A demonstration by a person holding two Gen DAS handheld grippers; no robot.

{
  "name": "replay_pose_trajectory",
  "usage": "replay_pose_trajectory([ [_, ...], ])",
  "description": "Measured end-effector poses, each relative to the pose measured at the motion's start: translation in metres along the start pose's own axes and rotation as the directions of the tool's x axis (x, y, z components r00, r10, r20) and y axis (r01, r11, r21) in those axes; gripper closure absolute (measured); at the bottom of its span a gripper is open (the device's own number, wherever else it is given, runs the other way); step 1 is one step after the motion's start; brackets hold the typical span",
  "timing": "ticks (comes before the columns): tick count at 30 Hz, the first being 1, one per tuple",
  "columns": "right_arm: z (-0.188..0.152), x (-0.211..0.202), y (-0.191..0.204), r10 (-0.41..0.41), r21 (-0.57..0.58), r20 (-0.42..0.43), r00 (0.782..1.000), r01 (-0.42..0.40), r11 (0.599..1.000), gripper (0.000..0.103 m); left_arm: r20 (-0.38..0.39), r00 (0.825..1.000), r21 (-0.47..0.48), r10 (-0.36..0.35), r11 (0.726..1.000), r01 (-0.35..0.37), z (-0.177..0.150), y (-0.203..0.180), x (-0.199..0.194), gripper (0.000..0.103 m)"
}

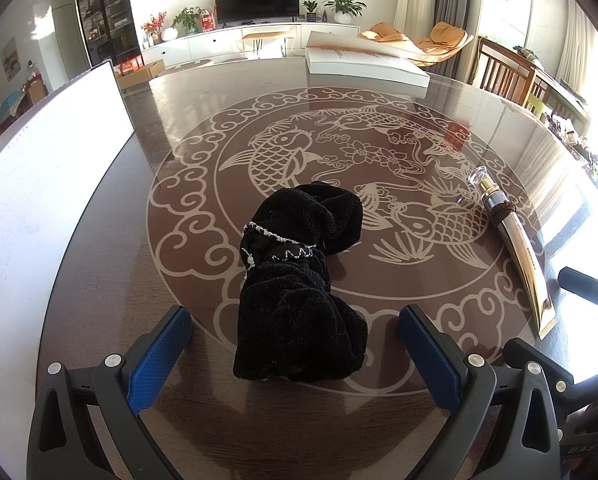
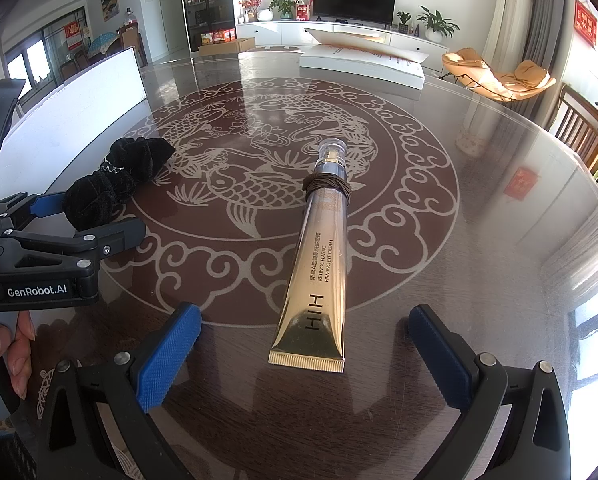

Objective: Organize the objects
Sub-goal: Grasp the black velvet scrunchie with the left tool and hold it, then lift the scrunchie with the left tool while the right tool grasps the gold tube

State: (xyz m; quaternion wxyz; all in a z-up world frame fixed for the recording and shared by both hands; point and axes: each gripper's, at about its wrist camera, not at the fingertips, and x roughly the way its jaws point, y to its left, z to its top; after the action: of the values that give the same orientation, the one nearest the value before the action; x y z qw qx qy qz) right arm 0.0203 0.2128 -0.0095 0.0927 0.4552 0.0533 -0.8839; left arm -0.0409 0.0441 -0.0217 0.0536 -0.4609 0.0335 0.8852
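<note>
A black velvet scrunchie (image 1: 299,280) with a thin silver chain lies on the dark round table (image 1: 439,120). My left gripper (image 1: 295,344) is open, its blue pads on either side of the scrunchie's near end without touching it. A gold eye-cream tube (image 2: 317,264) with a clear cap and a brown hair tie (image 2: 328,185) wound round its neck lies on the table. My right gripper (image 2: 305,356) is open just short of the tube's crimped end. The tube (image 1: 515,240) also shows in the left wrist view, the scrunchie (image 2: 115,184) and left gripper (image 2: 87,220) in the right wrist view.
A white board (image 1: 47,184) stands along the table's left side. A flat white box (image 1: 363,60) lies at the far edge. Wooden chairs (image 1: 507,72) stand to the right. The tabletop has a fish pattern under glass.
</note>
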Motion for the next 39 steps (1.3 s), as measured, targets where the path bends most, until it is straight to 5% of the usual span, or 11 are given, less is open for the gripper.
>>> replay_pose_trajectory([
  [25, 0.000, 0.000, 0.000, 0.007, 0.002, 0.000, 1.000, -0.007, 1.000, 0.000, -0.016, 1.000, 0.013, -0.012, 1.000, 0.012, 0.000, 0.001, -0.002, 0.000],
  [31, 0.034, 0.015, -0.012, 0.032, -0.046, -0.245, 0.969, -0.045, 0.998, 0.000, -0.142, 0.987, 0.125, -0.077, 0.988, 0.095, 0.005, 0.004, -0.002, 0.000],
  [35, 0.056, 0.014, -0.019, 0.033, 0.021, -0.247, 0.968, -0.029, 0.999, 0.001, -0.185, 0.980, 0.148, -0.079, 0.983, 0.107, 0.008, 0.007, 0.000, 0.000],
  [39, 0.067, 0.022, -0.006, 0.007, 0.020, -0.231, 0.973, -0.003, 1.000, 0.003, -0.146, 0.988, 0.175, -0.042, 0.982, 0.067, 0.015, 0.009, -0.002, 0.000],
])
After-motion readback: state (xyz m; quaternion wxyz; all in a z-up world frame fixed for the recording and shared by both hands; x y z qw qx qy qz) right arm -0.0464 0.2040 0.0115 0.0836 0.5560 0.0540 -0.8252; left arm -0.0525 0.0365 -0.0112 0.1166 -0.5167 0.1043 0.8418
